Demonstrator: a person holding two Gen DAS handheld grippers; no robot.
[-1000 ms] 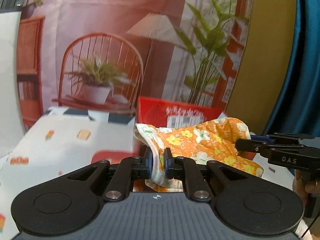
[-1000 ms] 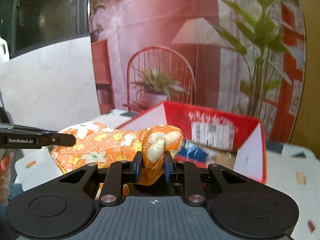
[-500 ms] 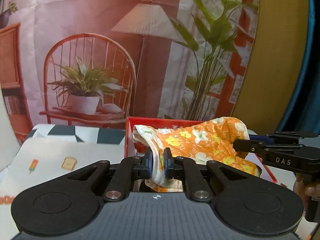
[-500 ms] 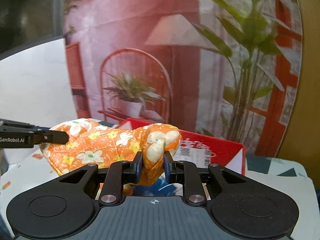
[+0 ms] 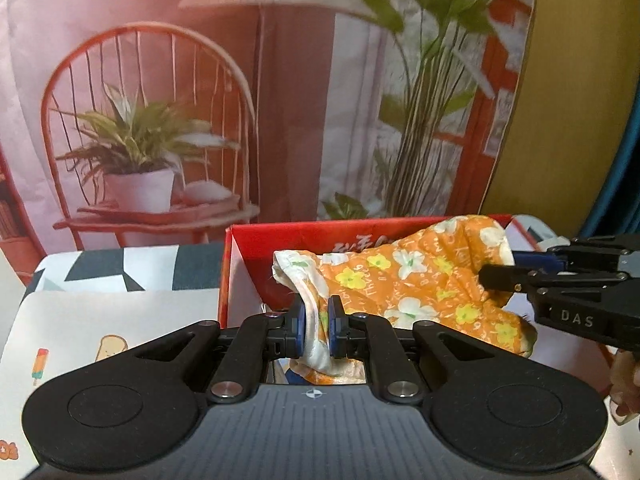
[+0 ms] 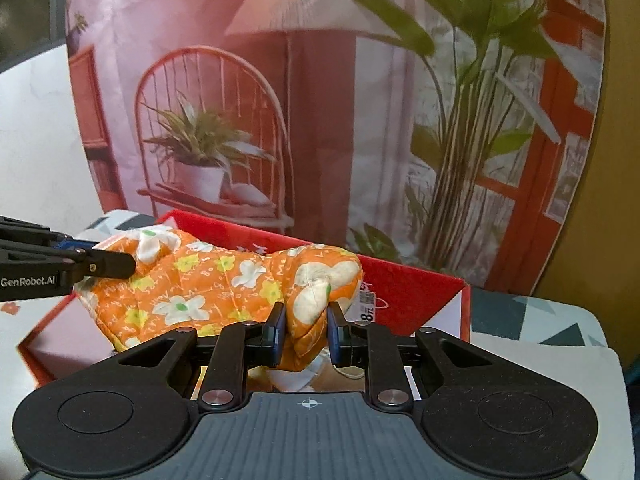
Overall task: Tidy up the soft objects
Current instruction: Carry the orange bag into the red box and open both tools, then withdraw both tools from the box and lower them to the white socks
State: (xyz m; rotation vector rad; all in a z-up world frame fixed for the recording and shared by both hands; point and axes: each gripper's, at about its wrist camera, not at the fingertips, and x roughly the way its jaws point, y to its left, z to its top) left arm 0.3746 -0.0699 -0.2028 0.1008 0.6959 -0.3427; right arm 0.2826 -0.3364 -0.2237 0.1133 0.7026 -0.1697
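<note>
An orange oven mitt with white and yellow flowers [image 5: 416, 280] hangs stretched between both grippers, above an open red cardboard box [image 5: 288, 244]. My left gripper [image 5: 316, 320] is shut on the mitt's white-lined cuff end. My right gripper [image 6: 307, 330] is shut on the mitt's rounded tip [image 6: 320, 280]. The right gripper shows in the left wrist view [image 5: 496, 272], and the left gripper shows in the right wrist view [image 6: 120, 266]. The mitt [image 6: 200, 292] spans the red box [image 6: 416, 284], whose inside is mostly hidden.
The box stands on a table with a patterned cloth [image 5: 100, 320] [image 6: 540, 332]. A printed backdrop of a chair, a potted plant and a lamp [image 5: 160, 140] hangs close behind. A yellow wall [image 5: 568, 100] and a blue curtain are at the right.
Both grippers have carried the mitt forward and over the red box. The box now sits directly beneath the mitt. The grip on both ends is unchanged.
</note>
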